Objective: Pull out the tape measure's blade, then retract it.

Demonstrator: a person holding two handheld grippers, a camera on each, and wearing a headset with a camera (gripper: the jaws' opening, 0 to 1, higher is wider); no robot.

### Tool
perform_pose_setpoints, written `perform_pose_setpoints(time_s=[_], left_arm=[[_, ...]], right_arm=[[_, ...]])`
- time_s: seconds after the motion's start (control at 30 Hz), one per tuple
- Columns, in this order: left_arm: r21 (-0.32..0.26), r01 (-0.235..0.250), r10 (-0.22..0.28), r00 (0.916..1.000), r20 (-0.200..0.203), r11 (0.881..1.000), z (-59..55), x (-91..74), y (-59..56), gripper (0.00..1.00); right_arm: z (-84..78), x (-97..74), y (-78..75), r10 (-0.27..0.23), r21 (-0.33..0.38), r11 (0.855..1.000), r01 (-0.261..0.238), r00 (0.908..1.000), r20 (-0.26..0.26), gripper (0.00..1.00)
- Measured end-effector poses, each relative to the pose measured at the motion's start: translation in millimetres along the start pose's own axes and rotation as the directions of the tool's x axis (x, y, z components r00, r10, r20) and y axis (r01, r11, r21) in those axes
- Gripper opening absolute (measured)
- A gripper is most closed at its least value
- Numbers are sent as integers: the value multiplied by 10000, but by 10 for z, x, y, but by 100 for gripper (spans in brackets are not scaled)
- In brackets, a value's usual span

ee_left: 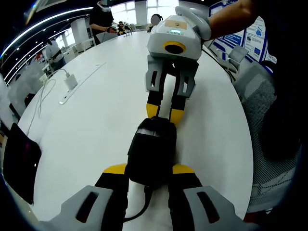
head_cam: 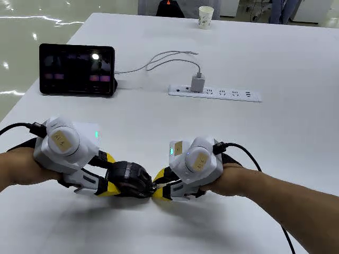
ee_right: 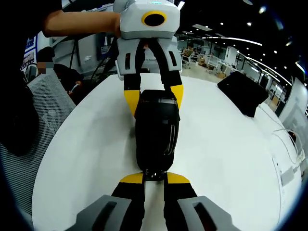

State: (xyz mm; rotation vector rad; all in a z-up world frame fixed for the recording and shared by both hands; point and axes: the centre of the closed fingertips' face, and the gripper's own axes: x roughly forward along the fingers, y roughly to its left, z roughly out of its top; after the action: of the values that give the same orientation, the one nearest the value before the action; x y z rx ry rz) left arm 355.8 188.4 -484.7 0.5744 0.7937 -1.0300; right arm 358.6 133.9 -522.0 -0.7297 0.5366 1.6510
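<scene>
Black tape measure (head_cam: pixel 130 179) | L gripper (head_cam: pixel 108 173) clamps it | R gripper (head_cam: pixel 159 184) nips tip (ee_right: pixel 154 175) | table (head_cam: pixel 238 132) roomy

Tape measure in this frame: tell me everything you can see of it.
The tape measure is a compact black case, plastic or rubber by its look, ribbed along its back, at the near side of the white table. The left gripper clamps its sides between yellow-tipped fingers. The right gripper pinches the blade tip at the case mouth. No pulled-out blade shows. A black strap trails from its rear end.
</scene>
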Motion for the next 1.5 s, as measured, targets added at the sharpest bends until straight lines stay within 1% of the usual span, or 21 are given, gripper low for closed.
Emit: perform_pose_setpoints(time_s=[0.13, 0.27, 0.63, 0.9, 1.5], left_arm=[[29, 43, -43, 10000, 48, 10000, -45, 31, 52, 26], [107, 90, -90, 9999, 48, 9999, -66, 50, 67, 25], [150, 129, -129, 9999, 16, 9998, -50, 41, 35, 25], [164, 152, -152, 9999, 2, 9998, -54, 44, 33, 25], [171, 220, -220, 9998, 4, 9996, -46, 50, 19, 25]], right_arm=[[-1, -1, -3, -8, 111, 9999, 8, 10000, 39, 10], [-2, -1, -3, 2, 122, 9999, -2, 10000, 23, 10], [-3, -6, 0, -22, -41, 10000, 22, 10000, 27, 9], [-7, -13, 1, -40, -150, 9999, 39, 10000, -19, 9], [-118, -123, 10, -67, -166, 9998, 64, 9999, -146, 9]])
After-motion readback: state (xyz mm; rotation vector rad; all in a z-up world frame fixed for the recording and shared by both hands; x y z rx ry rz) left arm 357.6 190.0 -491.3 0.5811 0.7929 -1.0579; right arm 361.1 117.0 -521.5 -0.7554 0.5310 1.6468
